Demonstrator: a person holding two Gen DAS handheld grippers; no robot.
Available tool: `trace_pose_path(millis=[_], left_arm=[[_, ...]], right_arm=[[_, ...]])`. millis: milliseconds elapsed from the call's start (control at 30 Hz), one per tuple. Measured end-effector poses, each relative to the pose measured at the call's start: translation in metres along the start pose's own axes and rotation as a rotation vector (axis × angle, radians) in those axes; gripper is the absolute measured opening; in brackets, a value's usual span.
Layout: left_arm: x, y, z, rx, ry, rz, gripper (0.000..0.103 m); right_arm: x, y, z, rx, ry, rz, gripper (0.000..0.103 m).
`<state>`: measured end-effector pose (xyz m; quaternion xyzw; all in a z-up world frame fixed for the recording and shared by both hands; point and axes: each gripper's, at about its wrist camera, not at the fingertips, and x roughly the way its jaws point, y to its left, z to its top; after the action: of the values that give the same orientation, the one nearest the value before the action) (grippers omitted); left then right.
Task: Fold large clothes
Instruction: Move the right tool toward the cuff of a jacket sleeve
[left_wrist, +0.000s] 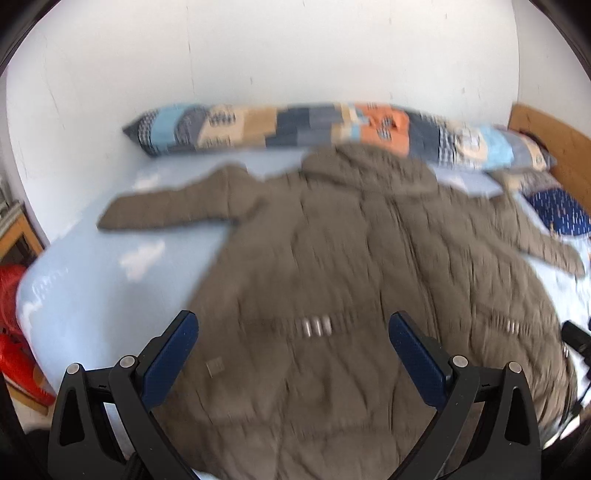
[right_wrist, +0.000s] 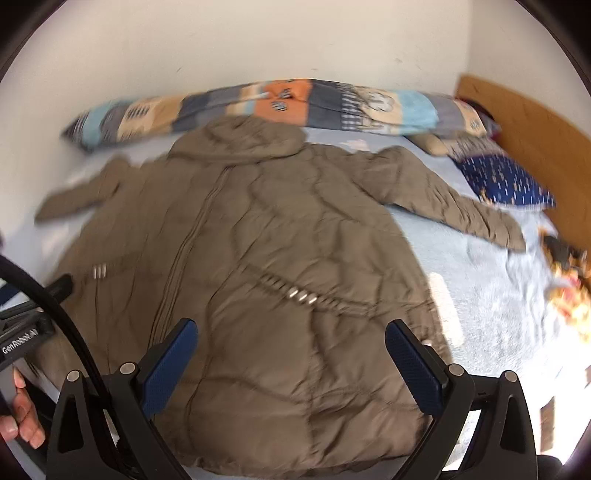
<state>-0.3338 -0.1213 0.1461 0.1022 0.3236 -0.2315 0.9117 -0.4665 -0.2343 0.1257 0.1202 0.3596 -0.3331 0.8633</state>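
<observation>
coat (right_wrist: 258, 258) flat on bed (left_wrist: 92, 295) | patchwork bolster (left_wrist: 295, 125) behind | navy pillow (right_wrist: 506, 181) right

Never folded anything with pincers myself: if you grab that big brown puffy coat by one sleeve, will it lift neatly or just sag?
The coat probably sags: its sleeve lies limp on the bed. Quilted padding suggests bulky but light. The creased shell looks smooth, perhaps slippery.
</observation>
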Motion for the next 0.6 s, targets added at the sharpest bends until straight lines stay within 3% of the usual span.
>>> trace_pose_path(millis=[133, 200, 333, 500, 600], left_arm=[[0.003, 0.004, 0.042, 0.045, -0.108, 0.045, 0.103], [0.011, 0.004, 0.053, 0.054, -0.128, 0.054, 0.103], [0.032, 0.000, 0.052, 0.056, -0.087, 0.056, 0.103], [0.036, -0.004, 0.048, 0.057, -0.079, 0.042, 0.103], [0.040, -0.007, 0.046, 0.058, -0.061, 0.038, 0.103]], right_arm=[[-0.010, -0.073, 0.028, 0.194, -0.051, 0.021, 0.103], [-0.013, -0.101, 0.038, 0.251, -0.070, -0.027, 0.103], [-0.010, -0.146, 0.058, 0.248, -0.107, -0.212, 0.103], [0.014, -0.234, 0.076, 0.454, -0.098, -0.225, 0.103], [0.034, -0.273, 0.083, 0.499, -0.077, -0.262, 0.103]])
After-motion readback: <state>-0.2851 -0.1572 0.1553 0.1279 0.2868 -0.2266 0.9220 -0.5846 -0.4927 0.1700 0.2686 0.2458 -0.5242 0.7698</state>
